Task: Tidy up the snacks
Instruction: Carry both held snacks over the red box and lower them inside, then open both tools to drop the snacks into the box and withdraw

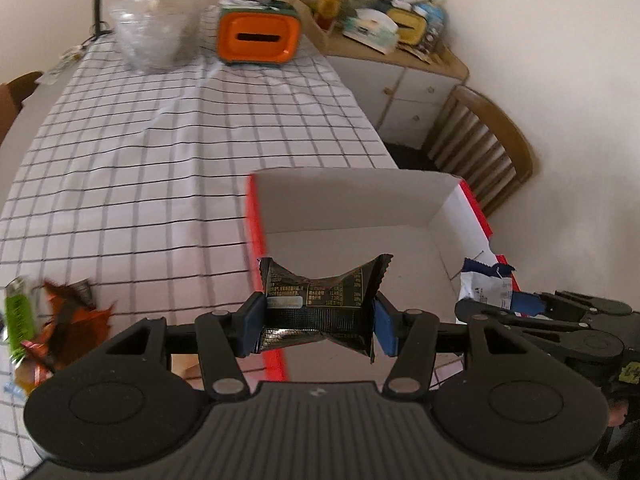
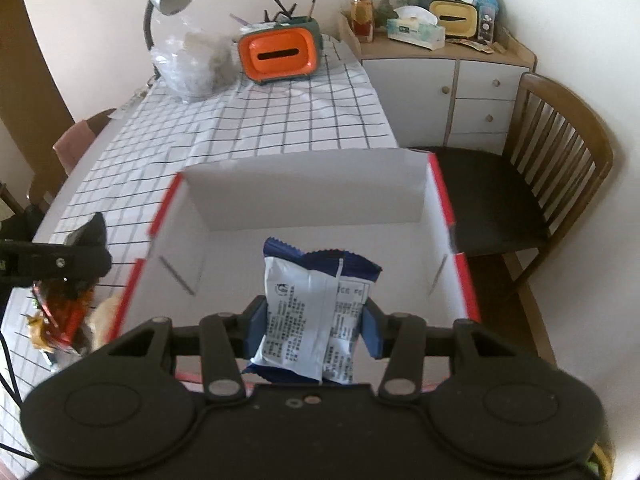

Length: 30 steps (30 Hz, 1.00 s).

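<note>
While a checked tablecloth (image 2: 280, 120) covers the long table, an open white box (image 2: 304, 192) with red outer edges is set at its near end, and its floor appears bare in both views. No snack is seen resting inside it yet, so the sorting is judged to be at an early stage.

A heap of loose snacks (image 1: 48, 320), orange, brown and green wrappers, is left on the cloth just beside the box's left wall; these remain to be moved.

Two packets are carried at once. The left gripper (image 1: 316, 320) is held level above the box's left wall, its blue pads pressed against the ends of a black snack packet (image 1: 320, 300), which is crumpled at the middle. The right gripper (image 2: 314, 328) is held over the box's near edge, aimed toward the far wall, and is pinched on a white and blue snack packet (image 2: 316, 312) that stands upright between the pads. Both packets are poised above the box's opening, apart from its floor.

At the table's far end an orange tissue holder (image 2: 280, 54) is seen.
</note>
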Motion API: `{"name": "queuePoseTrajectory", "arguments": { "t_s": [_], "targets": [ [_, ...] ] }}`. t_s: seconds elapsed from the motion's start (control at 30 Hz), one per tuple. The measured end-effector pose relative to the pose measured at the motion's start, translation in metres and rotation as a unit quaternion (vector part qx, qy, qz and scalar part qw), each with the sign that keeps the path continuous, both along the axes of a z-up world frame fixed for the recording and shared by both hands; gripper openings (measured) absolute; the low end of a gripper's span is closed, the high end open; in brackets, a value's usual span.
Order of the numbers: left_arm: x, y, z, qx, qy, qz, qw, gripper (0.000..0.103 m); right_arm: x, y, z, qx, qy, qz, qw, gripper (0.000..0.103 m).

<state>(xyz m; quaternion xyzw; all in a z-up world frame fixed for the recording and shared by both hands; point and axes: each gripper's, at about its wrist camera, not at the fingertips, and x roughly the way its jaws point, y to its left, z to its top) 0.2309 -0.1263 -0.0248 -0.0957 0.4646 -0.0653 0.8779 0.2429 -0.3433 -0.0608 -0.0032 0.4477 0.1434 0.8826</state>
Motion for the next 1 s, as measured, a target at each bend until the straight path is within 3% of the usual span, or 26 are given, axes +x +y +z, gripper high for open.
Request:
{"name": "queuePoseTrajectory", "arguments": {
  "t_s": [0.27,0.63,1.0],
  "targets": [
    [0.041,-0.046,-0.025,0.022,0.023,-0.034,0.9989,0.056,0.029,-0.012,-0.021,-0.011,0.036,0.020,0.999,0.047],
    [0.076,-0.072,-0.074,0.066,0.082,-0.059,0.9927,0.056,0.047,0.003,-0.056,-0.038,0.072,0.049,0.996,0.047],
    [0.087,-0.082,-0.086,0.090,0.109,-0.069,0.9876,0.058,0.050,0.003,-0.065,-0.045,0.085,0.055,0.994,0.047]
  ]
}}
